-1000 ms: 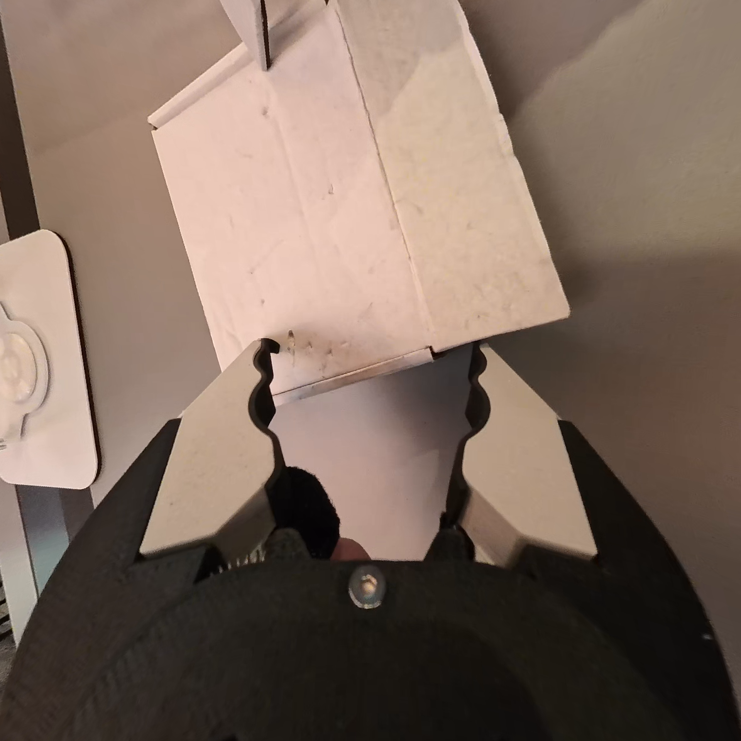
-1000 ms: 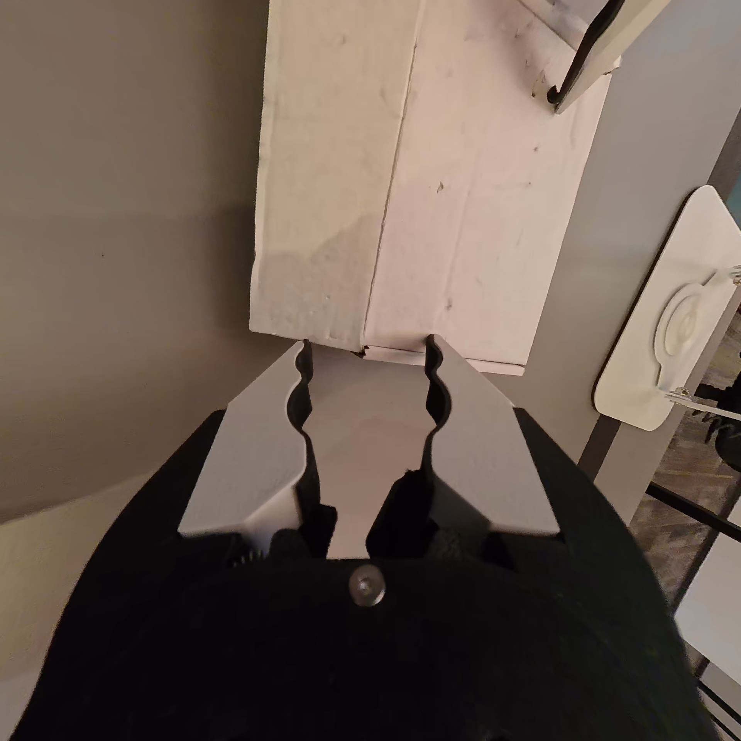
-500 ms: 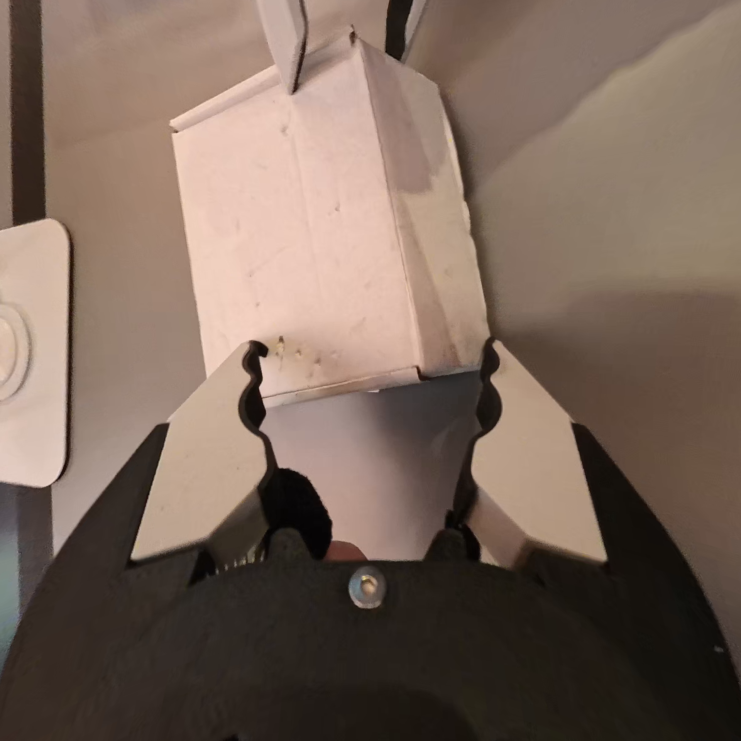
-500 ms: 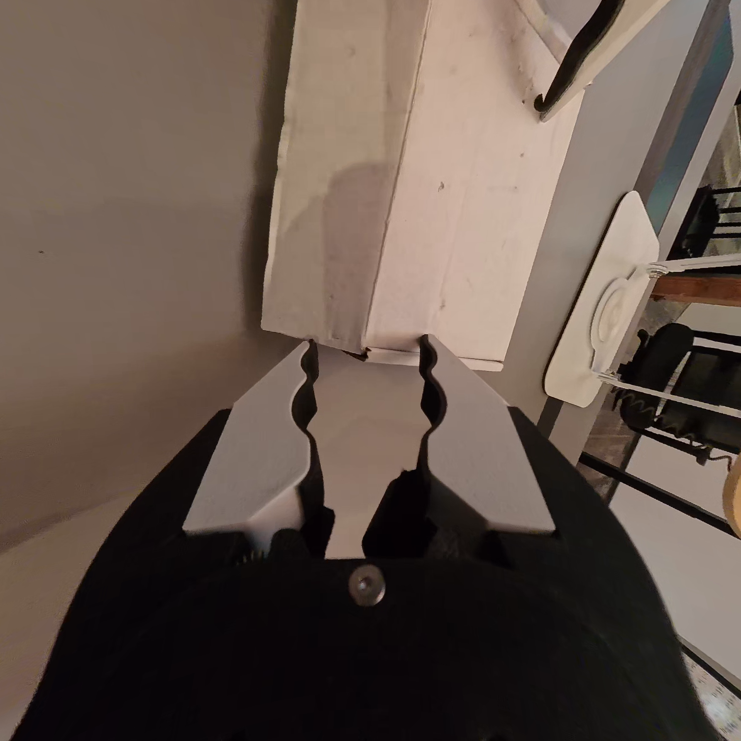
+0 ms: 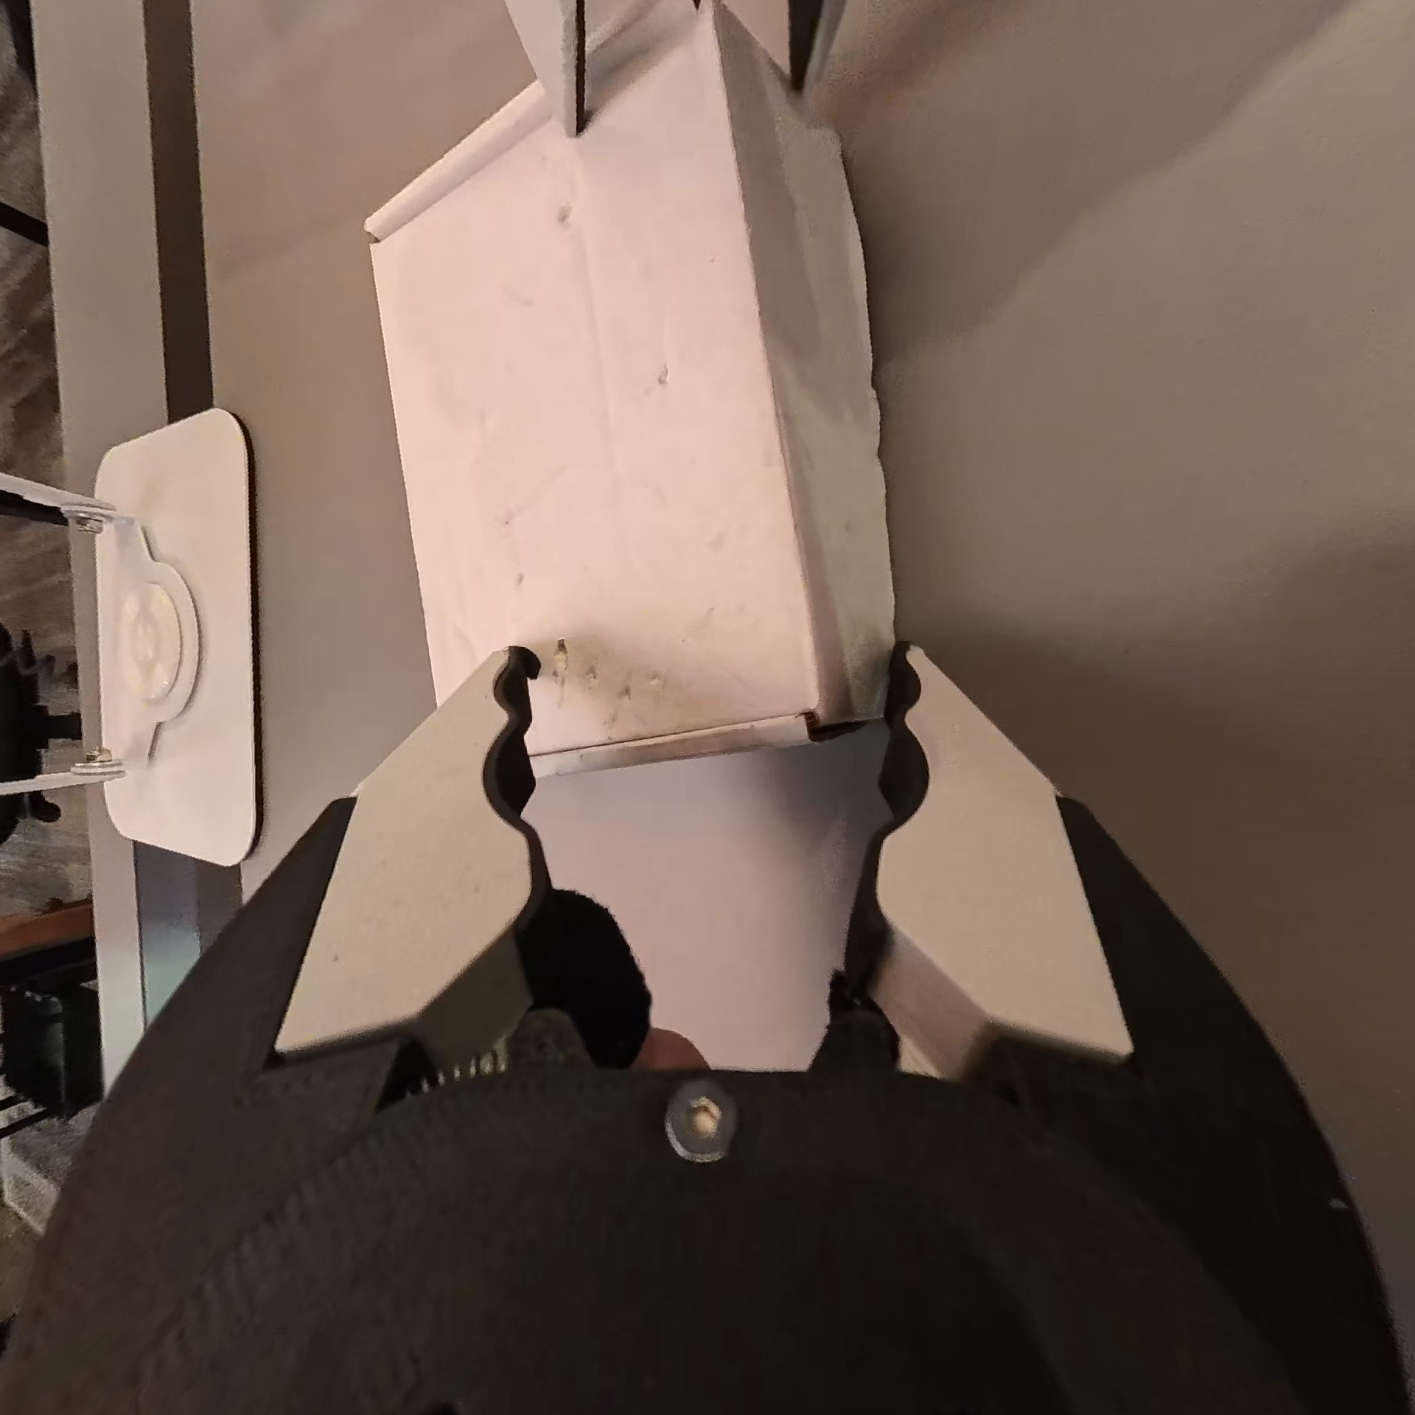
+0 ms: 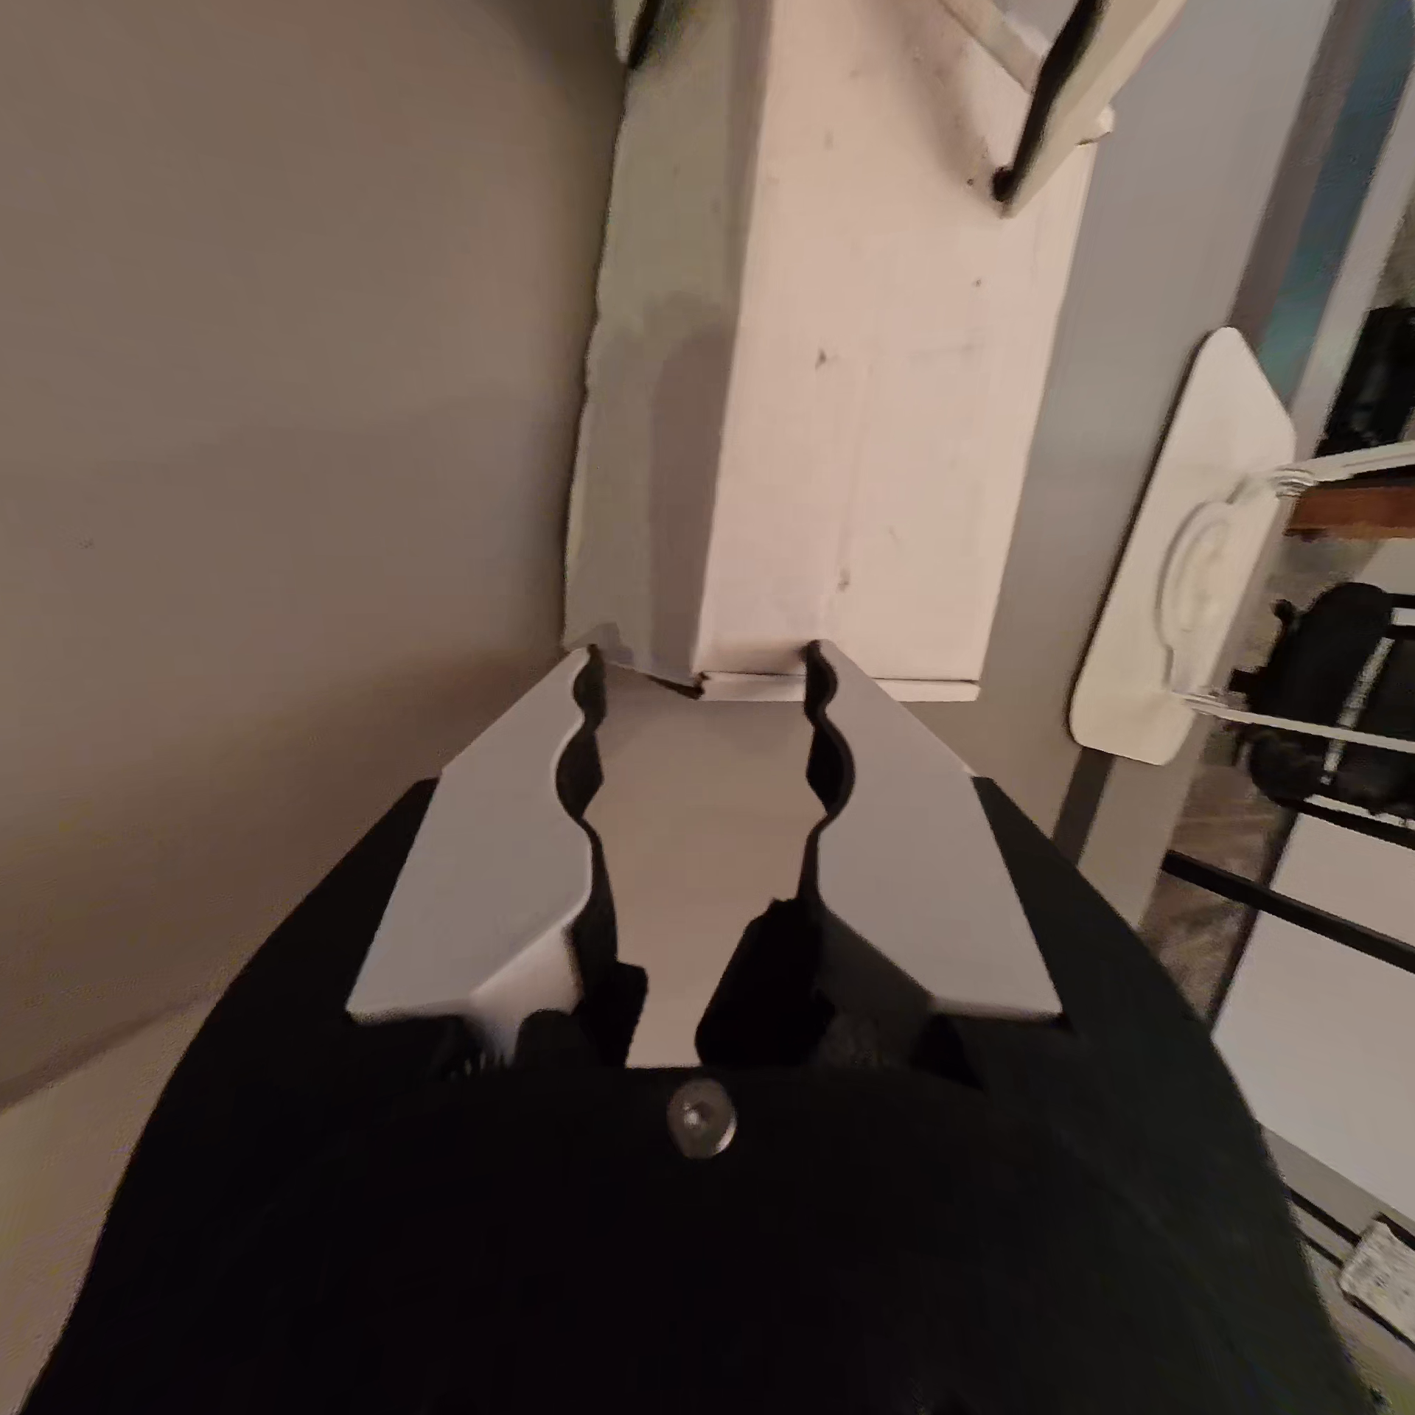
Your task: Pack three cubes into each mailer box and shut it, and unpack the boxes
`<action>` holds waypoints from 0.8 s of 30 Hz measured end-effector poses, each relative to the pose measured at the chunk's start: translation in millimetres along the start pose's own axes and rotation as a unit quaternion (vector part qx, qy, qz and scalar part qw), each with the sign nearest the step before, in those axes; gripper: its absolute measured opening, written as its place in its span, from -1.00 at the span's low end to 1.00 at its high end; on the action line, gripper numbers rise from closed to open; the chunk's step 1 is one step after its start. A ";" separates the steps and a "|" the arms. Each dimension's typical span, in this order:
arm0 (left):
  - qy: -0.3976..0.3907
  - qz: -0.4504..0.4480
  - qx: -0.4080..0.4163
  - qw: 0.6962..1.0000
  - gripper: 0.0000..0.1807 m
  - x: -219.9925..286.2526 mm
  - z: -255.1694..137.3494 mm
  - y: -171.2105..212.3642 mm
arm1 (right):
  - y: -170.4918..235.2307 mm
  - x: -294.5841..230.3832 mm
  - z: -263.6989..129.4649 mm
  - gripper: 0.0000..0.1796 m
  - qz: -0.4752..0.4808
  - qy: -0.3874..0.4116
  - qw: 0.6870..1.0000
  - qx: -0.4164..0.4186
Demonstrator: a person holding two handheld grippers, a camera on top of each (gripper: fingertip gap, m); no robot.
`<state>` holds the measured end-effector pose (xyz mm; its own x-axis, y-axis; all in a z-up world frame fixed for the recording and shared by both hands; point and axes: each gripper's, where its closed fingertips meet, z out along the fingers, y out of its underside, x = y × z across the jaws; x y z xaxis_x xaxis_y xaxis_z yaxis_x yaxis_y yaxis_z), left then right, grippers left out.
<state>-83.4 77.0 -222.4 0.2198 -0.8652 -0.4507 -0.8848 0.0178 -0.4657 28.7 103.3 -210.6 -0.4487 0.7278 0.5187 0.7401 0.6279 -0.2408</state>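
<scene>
We hold one white mailer box (image 5: 628, 459) between our two tools; it lies straight ahead of each of them, and its long axis runs along the line from one tool to the other, so each tool meets one short end of it. The left gripper (image 5: 708, 670) has its jaws spread wide, and the near end of the box sits between the two tips; the left tip lies against the broad face near the corner, the right tip just beside the narrow side wall; whether they truly pinch the cardboard we cannot tell. The right gripper (image 6: 700, 666) has its jaws parted less far, and the box (image 6: 842, 429) end is just beyond the tips, across the corner edge; here also we cannot tell if there is pressure or only contact. In each view the tips of the other tool show at the far end of the box. Both tools are equally near, since each one is at its own end. The box is closed as far as we see; no cubes are visible. A white plate (image 5: 180, 628) with a clear mount is fixed on a grey post to the left of the left tool; the same plate (image 6: 1179, 551) lies to the right of the right tool.
</scene>
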 end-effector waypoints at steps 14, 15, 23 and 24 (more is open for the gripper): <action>-0.024 0.009 0.000 1.000 -0.03 -1.8 0.9 0.3 | -1.1 4.3 0.8 -0.53 0.011 0.044 0.999 -0.023; -0.023 0.009 0.004 1.000 -0.03 0.8 0.5 -2.2 | -5.1 3.5 -1.4 -0.50 0.030 0.032 0.999 -0.014; -0.019 0.008 0.024 1.000 -0.04 22.3 -0.9 -22.4 | -41.8 2.9 11.3 0.08 0.081 -0.044 0.996 -0.016; -0.018 0.010 0.026 0.999 -0.04 23.6 -0.9 -23.7 | -41.8 2.3 17.7 0.12 0.084 -0.055 0.995 -0.025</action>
<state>-57.7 55.7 -221.3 0.2175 -0.8460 -0.4869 -0.8671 0.0615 -0.4943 -12.1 83.7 -213.9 -0.3660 0.8486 0.3819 0.8322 0.4822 -0.2738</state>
